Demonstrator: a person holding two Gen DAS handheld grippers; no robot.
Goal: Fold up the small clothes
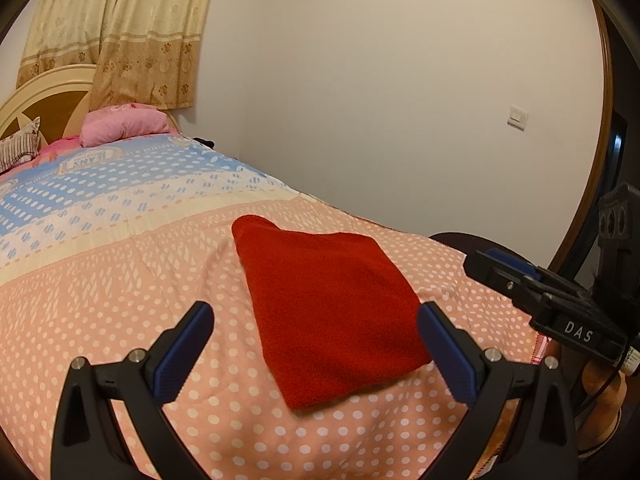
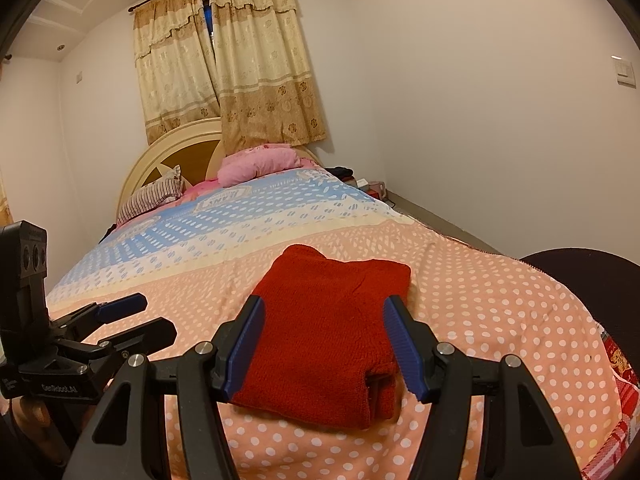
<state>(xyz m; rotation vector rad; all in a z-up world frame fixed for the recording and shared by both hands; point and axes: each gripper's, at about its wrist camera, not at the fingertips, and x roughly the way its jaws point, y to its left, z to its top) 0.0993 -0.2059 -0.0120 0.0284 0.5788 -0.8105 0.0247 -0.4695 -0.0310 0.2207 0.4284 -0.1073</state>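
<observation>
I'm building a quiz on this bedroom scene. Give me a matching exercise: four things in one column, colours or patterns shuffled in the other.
Things:
1. folded garment
2. pillow by the headboard
3. curtains
4. bedspread under the garment

Colours or patterns:
A. peach with white dots
B. pink
C. red
D. cream and tan, floral

Pairs: 1-C, 2-B, 3-D, 4-A

Both tongs — left [image 1: 316, 344], right [image 2: 324, 344] — black frames, blue ribbed pads, silver screws, white lettering.
</observation>
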